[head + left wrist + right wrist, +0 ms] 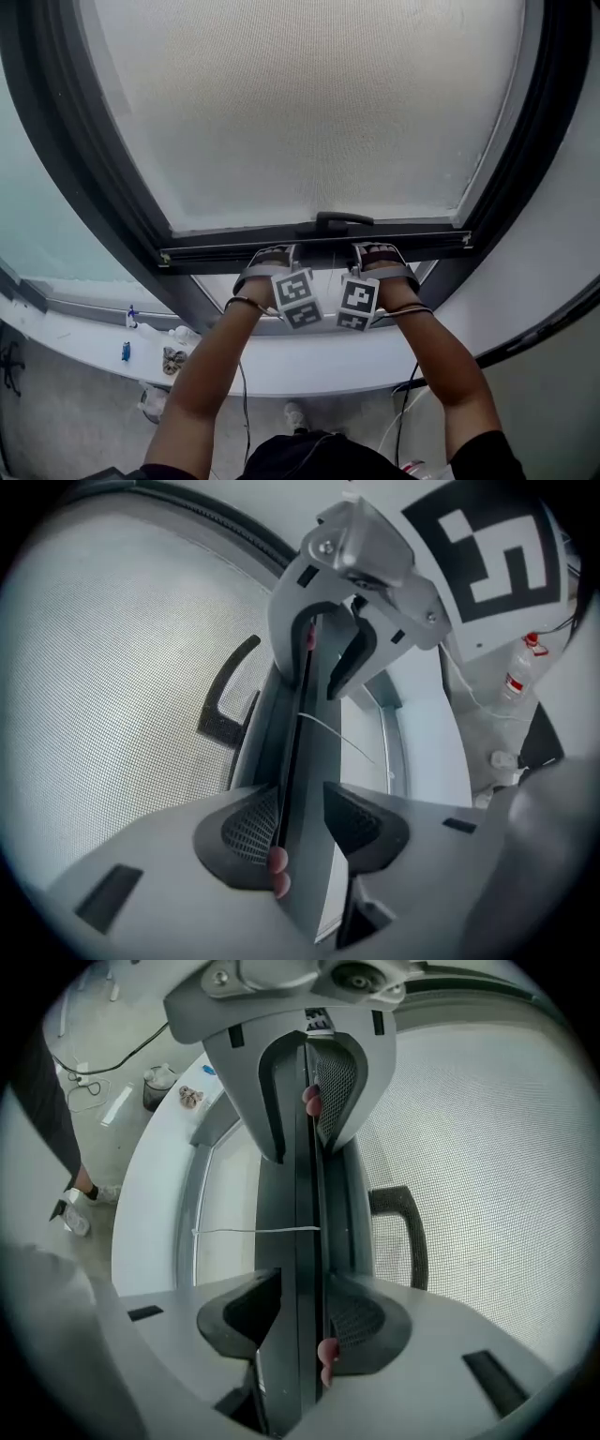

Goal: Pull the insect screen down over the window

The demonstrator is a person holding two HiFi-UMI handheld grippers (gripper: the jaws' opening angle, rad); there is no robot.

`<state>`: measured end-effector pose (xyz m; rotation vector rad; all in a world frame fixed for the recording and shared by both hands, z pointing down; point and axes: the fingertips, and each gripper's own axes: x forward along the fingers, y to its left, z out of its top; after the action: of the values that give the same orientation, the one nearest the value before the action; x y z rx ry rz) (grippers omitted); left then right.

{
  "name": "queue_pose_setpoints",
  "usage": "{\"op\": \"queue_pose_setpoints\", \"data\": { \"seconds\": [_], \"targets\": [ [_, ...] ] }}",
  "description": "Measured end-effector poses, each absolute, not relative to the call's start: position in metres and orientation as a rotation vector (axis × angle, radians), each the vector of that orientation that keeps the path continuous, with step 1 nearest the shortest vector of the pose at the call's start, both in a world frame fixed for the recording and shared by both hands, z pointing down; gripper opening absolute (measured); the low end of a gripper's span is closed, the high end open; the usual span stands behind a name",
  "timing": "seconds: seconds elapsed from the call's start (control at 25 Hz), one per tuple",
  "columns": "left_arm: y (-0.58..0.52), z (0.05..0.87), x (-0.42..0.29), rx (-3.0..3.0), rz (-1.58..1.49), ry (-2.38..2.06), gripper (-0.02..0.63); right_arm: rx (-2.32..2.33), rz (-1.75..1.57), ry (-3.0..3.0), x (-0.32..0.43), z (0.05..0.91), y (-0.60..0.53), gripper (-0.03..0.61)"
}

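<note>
My left gripper (272, 255) and right gripper (377, 253) side by side on screen bar (211, 255) | handle (344, 220) between them, atop bar | mesh (309, 103) above | sill (309, 370) below

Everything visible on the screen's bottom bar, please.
The bar is a dark, metal-looking rail along the mesh's lower edge, level across the frame, not yet down at the sill. A black handle sits at its middle. The left gripper and right gripper each clamp it, one either side of the handle. A thin pale thread meets it.
</note>
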<state>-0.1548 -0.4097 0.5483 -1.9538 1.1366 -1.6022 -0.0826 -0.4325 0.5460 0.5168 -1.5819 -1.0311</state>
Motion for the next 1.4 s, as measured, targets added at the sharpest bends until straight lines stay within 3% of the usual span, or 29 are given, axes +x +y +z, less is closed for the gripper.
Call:
{"op": "queue_pose_setpoints", "data": {
  "seconds": [0.8, 1.08, 1.4],
  "targets": [
    [-0.406, 0.539, -0.155, -2.025, -1.518, 1.205, 0.147, 0.508, -1.047, -1.643, -0.086, 0.540, -0.427, 0.149],
    [-0.391, 0.503, -0.148, -2.166, -1.257, 1.361, 0.147, 0.599, -1.068, -1.721, -0.080, 0.513, -0.418, 0.150],
    [-0.346, 0.426, -0.144, -2.343, -0.589, 1.668, 0.147, 0.925, -0.893, -2.168, -0.074, 0.437, -0.370, 0.149]
  ]
}}
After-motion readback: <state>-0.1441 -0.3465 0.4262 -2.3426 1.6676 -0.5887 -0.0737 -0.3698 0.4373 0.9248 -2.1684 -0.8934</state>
